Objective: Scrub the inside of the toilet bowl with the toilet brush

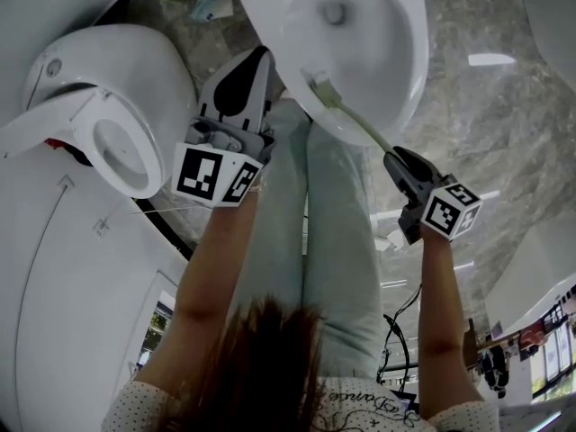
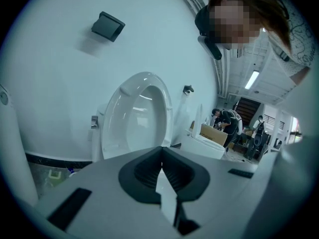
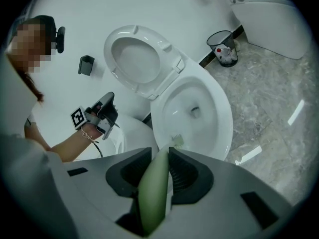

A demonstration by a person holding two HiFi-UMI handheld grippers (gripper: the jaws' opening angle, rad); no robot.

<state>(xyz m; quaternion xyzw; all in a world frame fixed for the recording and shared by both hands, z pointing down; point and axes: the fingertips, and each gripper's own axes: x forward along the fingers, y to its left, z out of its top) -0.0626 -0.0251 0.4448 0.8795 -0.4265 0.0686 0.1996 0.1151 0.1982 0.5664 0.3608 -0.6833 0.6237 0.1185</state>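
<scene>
While pinching the toilet brush [image 1: 356, 121], right gripper [image 3: 160, 157] over toilet bowl [image 1: 410, 81]; left gripper [image 2: 160, 152] pressed together; marble floor [image 1: 490, 115].

Grey marble floor [image 3: 271, 88] under toilet [image 3: 222, 133], wastebasket [image 3: 222, 46].

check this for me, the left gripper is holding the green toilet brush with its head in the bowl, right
No: the right gripper holds the green toilet brush, as the right gripper view shows; its head is in the bowl.
</scene>
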